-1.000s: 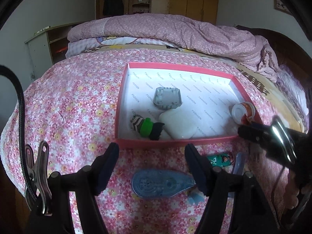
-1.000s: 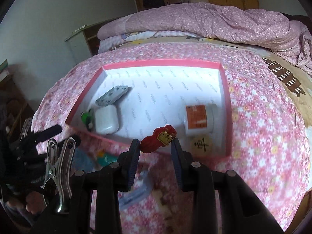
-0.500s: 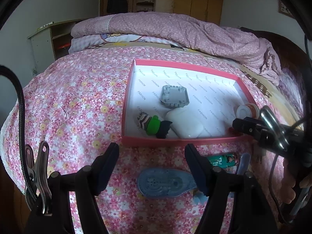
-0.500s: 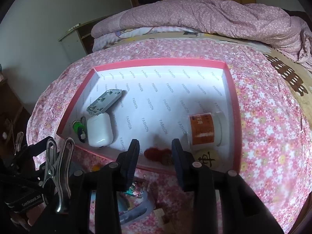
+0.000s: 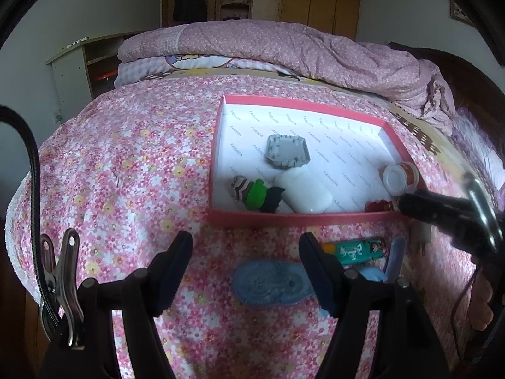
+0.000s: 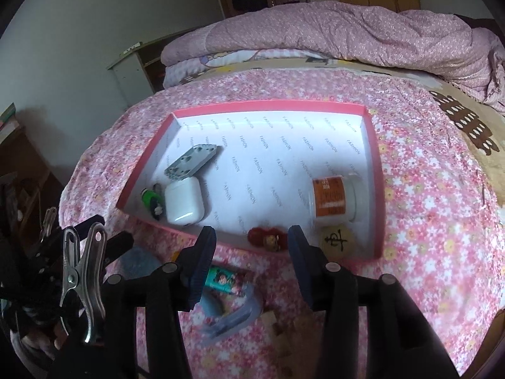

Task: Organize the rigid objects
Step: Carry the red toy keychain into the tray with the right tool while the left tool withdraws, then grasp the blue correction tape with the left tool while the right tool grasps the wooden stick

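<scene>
While both grippers stand with jaws wide and empty, the sorting sits between a finished placement and the next pick, by my reading.

Box (image 6: 375, 170), pink-rimmed, white-lined, on the flowered bedspread (image 5: 126, 164). Contents, right wrist view: grey studded plate (image 6: 192, 161) at 10 o'clock; white case (image 6: 183, 200) and green-and-black figure (image 6: 152, 200) at 8 o'clock; orange-labelled bottle (image 6: 333, 197) on its side at 3 o'clock; red figure (image 6: 268, 238) and round tan token (image 6: 336, 240) at 5 to 6 o'clock, against the near wall.

Right gripper (image 6: 252, 252): directly before the red figure, fingers clear of it on either side.

Left gripper (image 5: 246, 262): above the blue tape dispenser (image 5: 268, 282), which lies on the bedspread outside the box.

Also outside, at the left gripper's 3 o'clock: teal tube (image 5: 356, 249), pale blue piece (image 5: 396, 259).

Next move, as judged: lower the left gripper over the dispenser's narrower width, close, then lift it over the near rim into the free floor at the box's centre.
</scene>
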Demonstrator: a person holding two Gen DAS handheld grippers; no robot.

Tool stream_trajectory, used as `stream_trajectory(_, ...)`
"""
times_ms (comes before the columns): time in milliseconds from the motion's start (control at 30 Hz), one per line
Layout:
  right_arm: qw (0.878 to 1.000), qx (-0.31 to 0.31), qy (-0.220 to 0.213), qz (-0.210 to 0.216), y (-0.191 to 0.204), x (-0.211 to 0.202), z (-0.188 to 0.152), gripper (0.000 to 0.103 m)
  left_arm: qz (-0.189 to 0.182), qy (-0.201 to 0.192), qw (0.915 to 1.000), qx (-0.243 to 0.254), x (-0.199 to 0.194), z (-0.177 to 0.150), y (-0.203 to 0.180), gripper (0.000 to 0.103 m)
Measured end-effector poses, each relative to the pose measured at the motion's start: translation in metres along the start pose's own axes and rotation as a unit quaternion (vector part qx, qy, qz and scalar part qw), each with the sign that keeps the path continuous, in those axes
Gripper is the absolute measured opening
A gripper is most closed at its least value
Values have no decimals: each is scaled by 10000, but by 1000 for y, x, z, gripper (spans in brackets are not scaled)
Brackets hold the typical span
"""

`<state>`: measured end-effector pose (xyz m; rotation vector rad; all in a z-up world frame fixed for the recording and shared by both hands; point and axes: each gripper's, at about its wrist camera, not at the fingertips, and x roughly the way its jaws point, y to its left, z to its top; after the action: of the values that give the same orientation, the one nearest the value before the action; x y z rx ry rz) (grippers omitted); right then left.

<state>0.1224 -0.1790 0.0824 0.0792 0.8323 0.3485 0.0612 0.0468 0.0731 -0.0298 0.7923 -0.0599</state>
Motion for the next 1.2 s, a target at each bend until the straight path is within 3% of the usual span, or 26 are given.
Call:
stream_trajectory(400, 9999, -22, 155, 33, 2, -17, -50, 49, -37, 179, 9998, 13, -2, -25, 10, 74)
stream_trajectory(767, 9968, -483, 307, -567, -3, -13, -91, 39, -178, 307, 9993, -76, 4, -35, 11, 74)
stream_trajectory(1000, 9964, -497, 216, -647, -2, -8, -101, 39, -503, 350, 9980, -156, 17, -34, -5, 86)
stream_trajectory(1200, 9968, -487, 21, -631, -2, -10, -106, 39, -302, 204, 9993, -42, 24, -36, -21, 95)
